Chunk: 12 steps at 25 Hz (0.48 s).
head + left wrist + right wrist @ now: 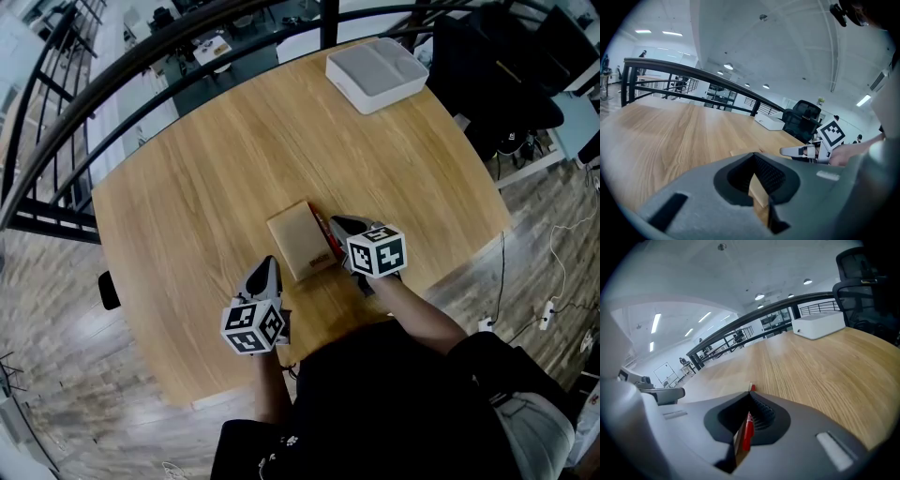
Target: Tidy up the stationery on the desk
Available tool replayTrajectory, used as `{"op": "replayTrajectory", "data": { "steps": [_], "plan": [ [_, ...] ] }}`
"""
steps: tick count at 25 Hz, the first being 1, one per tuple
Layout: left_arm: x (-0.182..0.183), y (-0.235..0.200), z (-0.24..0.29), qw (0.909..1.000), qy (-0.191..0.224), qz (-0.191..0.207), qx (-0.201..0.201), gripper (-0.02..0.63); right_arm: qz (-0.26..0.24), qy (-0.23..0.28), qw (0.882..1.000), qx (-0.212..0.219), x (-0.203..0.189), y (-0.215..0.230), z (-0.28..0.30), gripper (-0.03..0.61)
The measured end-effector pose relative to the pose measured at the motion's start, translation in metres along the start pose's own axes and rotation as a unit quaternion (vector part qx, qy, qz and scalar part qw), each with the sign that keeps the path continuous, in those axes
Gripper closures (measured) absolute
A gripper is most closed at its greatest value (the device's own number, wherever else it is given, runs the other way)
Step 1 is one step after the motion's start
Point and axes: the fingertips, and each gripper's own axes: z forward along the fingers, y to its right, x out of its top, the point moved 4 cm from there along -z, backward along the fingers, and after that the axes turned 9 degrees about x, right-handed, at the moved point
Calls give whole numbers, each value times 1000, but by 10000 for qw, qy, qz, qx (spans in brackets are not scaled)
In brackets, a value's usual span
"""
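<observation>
A tan notebook [298,239] lies flat near the table's front edge. A red pen [325,236] lies along its right side. My right gripper [337,225] sits over that pen with its jaws shut. In the right gripper view the red pen [747,434] shows under the closed seam, next to the notebook's edge, and its tip pokes out past the fingertips. I cannot see the pads pressing on it. My left gripper [269,265] is shut and holds nothing, just in front of the notebook's near left corner. The notebook [757,190] shows beneath its jaws.
A white box [375,73] stands at the table's far right, near a black office chair [497,66]. A dark curved railing [141,56] runs behind the wooden table [206,159]. Cables and a power strip [547,314] lie on the floor to the right.
</observation>
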Motion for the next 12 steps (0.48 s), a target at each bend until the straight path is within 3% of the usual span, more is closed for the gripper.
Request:
{"op": "replayTrajectory", "data": {
  "steps": [12],
  "plan": [
    [24, 21, -2, 9982, 365, 463, 55, 615, -1081, 787, 9890, 634, 68, -9, -45, 571]
  ]
}}
